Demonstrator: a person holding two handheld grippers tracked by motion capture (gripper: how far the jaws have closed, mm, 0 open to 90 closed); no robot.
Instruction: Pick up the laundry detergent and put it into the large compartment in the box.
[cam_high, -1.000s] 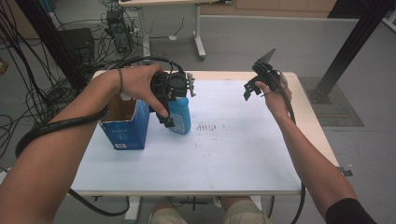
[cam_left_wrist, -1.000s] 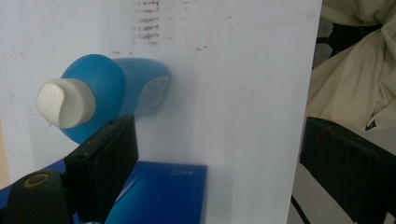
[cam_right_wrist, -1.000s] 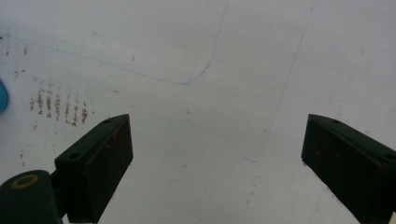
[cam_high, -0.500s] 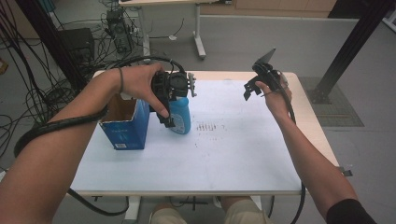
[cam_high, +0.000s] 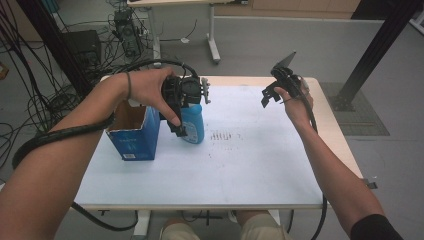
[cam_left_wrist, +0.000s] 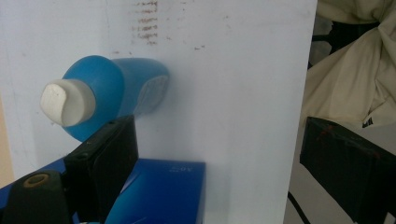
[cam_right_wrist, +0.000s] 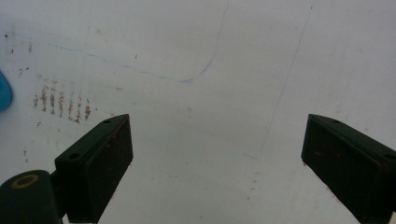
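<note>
- Bottle (cam_high: 194, 124): blue, white cap (cam_left_wrist: 60, 102), upright on the table (cam_high: 260, 165), just beside the box. It stands free, so a claw can come at it from above.
- Box (cam_high: 132, 135): blue carton, top open, at the table's left; likely where the bottle belongs.
- Left gripper (cam_high: 186, 102): above the bottle, jaws spread wide and gripping nothing; one jaw sits near the cap, apparently lined up to grasp.
- Right gripper (cam_high: 280, 87): jaws spread, empty, raised over bare table well apart from the bottle, seemingly kept clear.
</note>
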